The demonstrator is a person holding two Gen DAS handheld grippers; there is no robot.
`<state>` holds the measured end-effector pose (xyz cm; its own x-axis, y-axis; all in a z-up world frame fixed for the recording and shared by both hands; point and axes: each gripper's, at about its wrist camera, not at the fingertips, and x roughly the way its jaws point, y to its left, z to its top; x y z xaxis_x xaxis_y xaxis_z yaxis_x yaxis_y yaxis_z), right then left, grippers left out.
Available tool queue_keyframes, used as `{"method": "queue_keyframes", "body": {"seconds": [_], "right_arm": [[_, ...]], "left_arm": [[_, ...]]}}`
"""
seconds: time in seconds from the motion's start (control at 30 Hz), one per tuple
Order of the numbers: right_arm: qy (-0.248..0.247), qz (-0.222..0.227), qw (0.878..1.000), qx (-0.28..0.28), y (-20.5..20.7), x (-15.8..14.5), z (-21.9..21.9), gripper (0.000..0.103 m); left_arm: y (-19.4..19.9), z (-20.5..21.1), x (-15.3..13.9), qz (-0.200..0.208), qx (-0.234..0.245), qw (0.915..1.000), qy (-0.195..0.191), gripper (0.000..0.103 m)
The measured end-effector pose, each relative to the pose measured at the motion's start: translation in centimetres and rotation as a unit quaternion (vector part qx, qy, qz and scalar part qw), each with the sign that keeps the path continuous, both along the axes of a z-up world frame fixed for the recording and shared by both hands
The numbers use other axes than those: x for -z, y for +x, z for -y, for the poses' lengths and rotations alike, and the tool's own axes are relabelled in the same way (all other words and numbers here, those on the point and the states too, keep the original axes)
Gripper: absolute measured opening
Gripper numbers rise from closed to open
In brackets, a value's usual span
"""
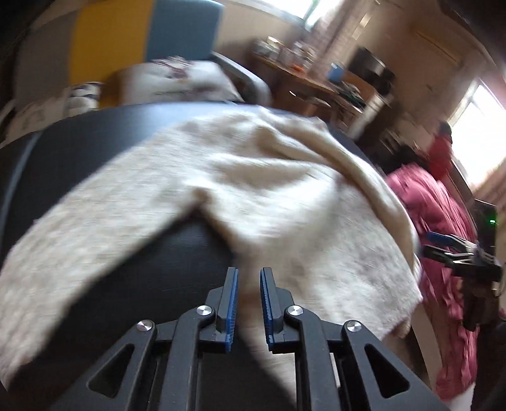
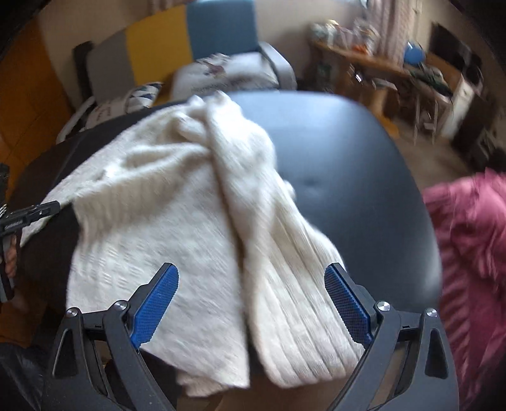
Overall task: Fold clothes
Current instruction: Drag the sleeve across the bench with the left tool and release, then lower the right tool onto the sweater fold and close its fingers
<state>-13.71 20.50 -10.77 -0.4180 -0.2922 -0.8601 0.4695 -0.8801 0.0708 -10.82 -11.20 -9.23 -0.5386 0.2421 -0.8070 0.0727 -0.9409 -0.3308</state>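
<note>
A cream knitted sweater [image 1: 253, 189] lies spread and rumpled on a dark round table [image 1: 95, 142], one sleeve stretched toward the left. My left gripper [image 1: 249, 270] hovers over its near edge, jaws a narrow gap apart with no cloth pinched between them. In the right wrist view the same sweater [image 2: 177, 202] has a sleeve folded across its body, and the hem hangs over the table [image 2: 348, 158] edge. My right gripper [image 2: 251, 267] stands wide open above the hem, holding nothing. Each gripper shows at the border of the other's view: right gripper [image 1: 436, 245], left gripper [image 2: 31, 211].
A maroon garment [image 2: 474, 237] lies bunched beside the table's right side. Behind the table stand an armchair [image 2: 221, 28] with a blue back and cushions, and a cluttered wooden desk [image 2: 379, 63]. The picture is motion-blurred.
</note>
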Motion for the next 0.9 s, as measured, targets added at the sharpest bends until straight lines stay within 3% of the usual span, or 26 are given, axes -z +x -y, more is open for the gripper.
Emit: {"method": "queue_keyframes", "body": {"seconds": [0.13, 0.3, 0.37, 0.4, 0.47, 0.57, 0.8, 0.9], "right_arm": [[0.026, -0.018, 0.999, 0.042, 0.4, 2.0, -1.7, 0.095], [-0.017, -0.022, 0.998, 0.063, 0.9, 2.0, -3.6, 0.094], [-0.020, -0.025, 0.998, 0.060, 0.7, 2.1, -3.5, 0.073], [-0.024, -0.024, 0.998, 0.055, 0.7, 2.2, -3.3, 0.068], [-0.026, -0.012, 0.999, 0.044, 0.3, 2.9, -2.4, 0.041], [-0.016, 0.000, 0.999, 0.038, -0.4, 4.1, -1.1, 0.041], [-0.093, -0.009, 0.995, 0.028, 0.3, 2.3, -1.7, 0.041], [-0.071, -0.007, 0.997, 0.016, 0.1, 2.6, -0.6, 0.041]], "left_arm": [[0.2, -3.7, -0.1, 0.006, 0.050, 0.9987, -0.013, 0.013], [1.2, -4.8, 0.1, 0.016, 0.077, 0.9964, -0.032, 0.014], [1.3, -4.9, 0.4, 0.021, 0.075, 0.9966, -0.028, 0.014], [1.4, -5.0, 0.6, 0.023, 0.074, 0.9967, -0.026, 0.014], [1.5, -5.1, 0.9, 0.028, 0.071, 0.9968, -0.022, 0.014], [1.8, -5.5, 1.3, 0.035, 0.074, 0.9965, -0.020, 0.014], [2.1, -6.4, 1.5, 0.035, 0.090, 0.9950, -0.026, 0.014], [2.1, -6.9, 1.7, 0.038, 0.095, 0.9945, -0.025, 0.014]]}}
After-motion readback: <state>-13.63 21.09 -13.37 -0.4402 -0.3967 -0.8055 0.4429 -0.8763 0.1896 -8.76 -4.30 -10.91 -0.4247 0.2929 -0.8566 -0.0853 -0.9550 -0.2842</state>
